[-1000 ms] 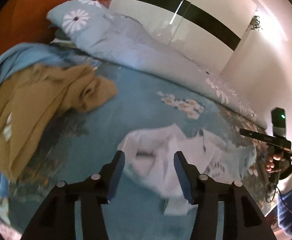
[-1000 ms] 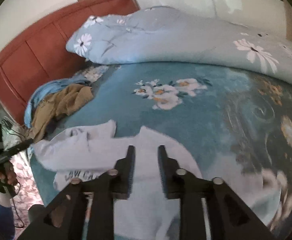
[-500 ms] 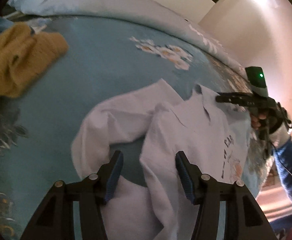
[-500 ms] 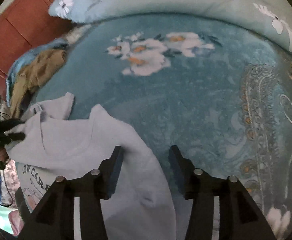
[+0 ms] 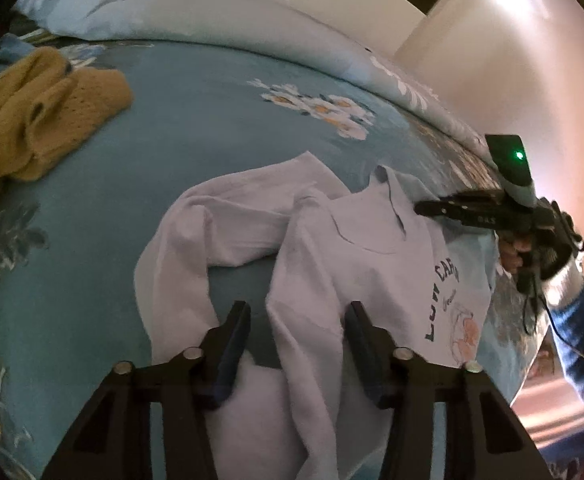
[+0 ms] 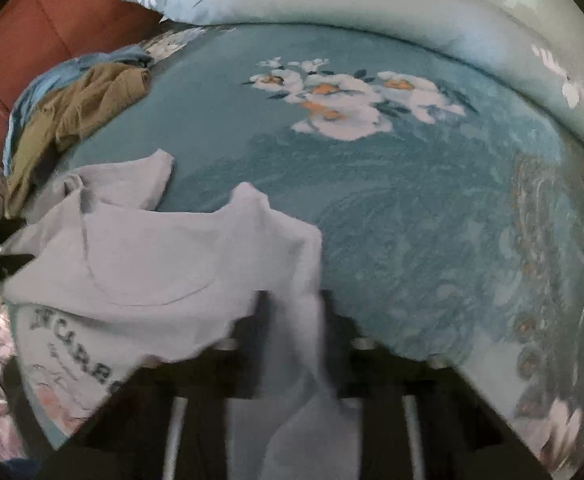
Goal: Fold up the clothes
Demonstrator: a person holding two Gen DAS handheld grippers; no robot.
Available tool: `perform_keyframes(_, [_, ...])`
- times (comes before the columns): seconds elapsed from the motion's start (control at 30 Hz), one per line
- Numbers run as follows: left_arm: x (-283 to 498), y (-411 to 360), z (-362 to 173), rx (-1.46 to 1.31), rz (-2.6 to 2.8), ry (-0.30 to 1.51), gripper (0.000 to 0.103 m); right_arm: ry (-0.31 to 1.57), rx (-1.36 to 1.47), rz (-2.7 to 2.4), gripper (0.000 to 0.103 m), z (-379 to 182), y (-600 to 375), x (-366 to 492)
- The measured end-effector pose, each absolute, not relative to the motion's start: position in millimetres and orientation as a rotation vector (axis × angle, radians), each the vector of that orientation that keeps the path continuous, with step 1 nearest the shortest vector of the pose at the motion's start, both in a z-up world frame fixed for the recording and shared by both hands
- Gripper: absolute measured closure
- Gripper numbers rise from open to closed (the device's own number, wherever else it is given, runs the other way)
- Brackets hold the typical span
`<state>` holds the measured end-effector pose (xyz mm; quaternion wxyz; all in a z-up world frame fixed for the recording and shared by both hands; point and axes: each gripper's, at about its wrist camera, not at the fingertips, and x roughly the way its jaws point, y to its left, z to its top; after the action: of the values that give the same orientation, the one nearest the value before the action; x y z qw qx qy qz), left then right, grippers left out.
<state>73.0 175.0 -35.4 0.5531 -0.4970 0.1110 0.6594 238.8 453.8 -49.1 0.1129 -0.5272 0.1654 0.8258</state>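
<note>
Blue floral bedspread is bearing a white sweatshirt; left gripper, jaws wide, is straddling a fold, gripping nothing; right gripper is blurred, with cloth between its jaws, grip unclear, so the fabric may be slipping free.

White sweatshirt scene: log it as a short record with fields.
garment: white sweatshirt, spread on the bed, printed front up
sleeve: one sleeve bent in a loop on the bedspread
left gripper: open, fingers either side of the sweatshirt's edge
right gripper: fabric between the fingers; blurred, grip unclear
surface: blue floral bedspread
other clothes: mustard knit near the headboard
bedding: pale floral duvet along the far side
</note>
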Motion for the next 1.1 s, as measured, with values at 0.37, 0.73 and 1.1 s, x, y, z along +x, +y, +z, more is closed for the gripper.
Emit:
perform_keyframes(0.37, [105,168,70,-0.888,1.798,0.337,0.091,0.377,-1.178,2.527,0.096,61,412,284])
perform_keyframes(0.73, [135,165,211,-0.502,2.027,0.354,0.091,0.227,-0.680,2.547,0.096,215,405,331])
perform_keyframes(1.1, [214,131,325,-0.145,2.103,0.374,0.091,0.063,-0.382,2.552,0.096,335,355,403])
